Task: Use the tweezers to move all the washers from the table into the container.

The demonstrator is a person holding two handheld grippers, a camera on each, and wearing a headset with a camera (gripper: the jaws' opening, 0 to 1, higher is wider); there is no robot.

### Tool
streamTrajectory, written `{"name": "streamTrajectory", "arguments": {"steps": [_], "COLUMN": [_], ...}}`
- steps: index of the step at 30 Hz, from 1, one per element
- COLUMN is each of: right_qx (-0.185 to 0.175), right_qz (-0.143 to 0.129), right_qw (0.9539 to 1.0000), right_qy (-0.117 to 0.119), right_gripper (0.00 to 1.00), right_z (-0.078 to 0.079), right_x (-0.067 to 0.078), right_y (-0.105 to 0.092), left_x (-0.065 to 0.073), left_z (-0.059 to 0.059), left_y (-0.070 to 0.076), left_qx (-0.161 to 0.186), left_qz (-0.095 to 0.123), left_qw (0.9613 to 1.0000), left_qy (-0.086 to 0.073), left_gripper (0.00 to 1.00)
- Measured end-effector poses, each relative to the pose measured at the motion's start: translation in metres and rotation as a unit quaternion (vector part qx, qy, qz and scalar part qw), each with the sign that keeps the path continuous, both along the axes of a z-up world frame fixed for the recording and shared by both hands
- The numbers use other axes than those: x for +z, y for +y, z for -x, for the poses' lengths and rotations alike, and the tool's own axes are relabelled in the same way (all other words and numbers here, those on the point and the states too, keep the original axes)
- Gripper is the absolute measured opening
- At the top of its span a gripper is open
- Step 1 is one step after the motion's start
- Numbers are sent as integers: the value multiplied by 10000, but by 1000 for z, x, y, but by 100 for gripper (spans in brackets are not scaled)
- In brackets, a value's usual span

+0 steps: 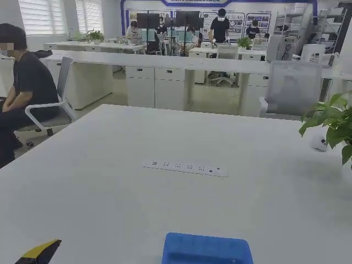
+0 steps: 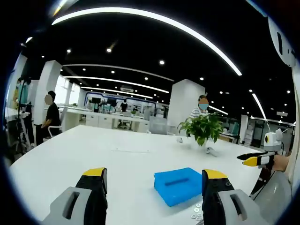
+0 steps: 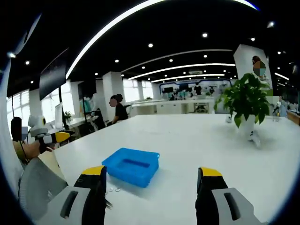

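Observation:
A blue rectangular container (image 1: 206, 250) lies on the white table (image 1: 110, 192) at the near edge of the head view. In the left gripper view the container (image 2: 178, 185) sits ahead and slightly right, with several small washers (image 2: 197, 214) on the table just in front of it. My left gripper (image 2: 154, 176) is open, with nothing between its jaws. My right gripper (image 3: 151, 172) is open too, above the table, with the container (image 3: 131, 165) ahead to its left and washers (image 3: 112, 190) beside it. A gripper (image 1: 39, 252) pokes in at the bottom left of the head view.
A white power strip (image 1: 184, 168) lies mid-table. A potted plant (image 1: 330, 124) stands at the table's right side. A person sits on a chair (image 1: 55, 104) off the far left edge. Desks and other people fill the room behind.

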State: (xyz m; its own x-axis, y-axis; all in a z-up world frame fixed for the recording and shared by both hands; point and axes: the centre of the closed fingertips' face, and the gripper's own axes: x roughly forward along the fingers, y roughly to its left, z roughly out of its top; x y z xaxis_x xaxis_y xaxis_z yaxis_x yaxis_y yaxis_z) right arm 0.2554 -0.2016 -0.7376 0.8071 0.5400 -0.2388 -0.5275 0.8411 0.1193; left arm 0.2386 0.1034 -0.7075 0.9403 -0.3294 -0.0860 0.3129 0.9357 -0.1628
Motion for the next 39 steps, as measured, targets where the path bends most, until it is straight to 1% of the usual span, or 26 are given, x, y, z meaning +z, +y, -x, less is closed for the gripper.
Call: {"name": "streamTrajectory", "arguments": {"steps": [14, 16, 17, 21, 30, 39], "right_qx": [3, 10, 17, 21, -1, 6], "right_qz": [0, 5, 14, 19, 2, -1], "right_qw": [10000, 10000, 10000, 10000, 10000, 10000], "right_qy": [15, 15, 17, 6, 10, -3], "right_gripper": [77, 77, 77, 76, 76, 76], "right_z": [0, 0, 1, 1, 1, 1], "right_x": [0, -1, -1, 0, 0, 0], "right_y": [0, 0, 1, 1, 0, 0], "left_x": [-4, -5, -6, -6, -9, -9], "left_z": [0, 0, 0, 0, 1, 1], "left_y": [1, 2, 2, 2, 3, 3], "left_qx": [-1, 15, 13, 15, 14, 8], "left_qz": [-48, -85, -102, -119, -132, -181], "left_qw": [10000, 9999, 9999, 9999, 9999, 9998], "left_qy": [41, 55, 94, 64, 108, 102], "left_gripper": [83, 83, 83, 83, 82, 82]}}
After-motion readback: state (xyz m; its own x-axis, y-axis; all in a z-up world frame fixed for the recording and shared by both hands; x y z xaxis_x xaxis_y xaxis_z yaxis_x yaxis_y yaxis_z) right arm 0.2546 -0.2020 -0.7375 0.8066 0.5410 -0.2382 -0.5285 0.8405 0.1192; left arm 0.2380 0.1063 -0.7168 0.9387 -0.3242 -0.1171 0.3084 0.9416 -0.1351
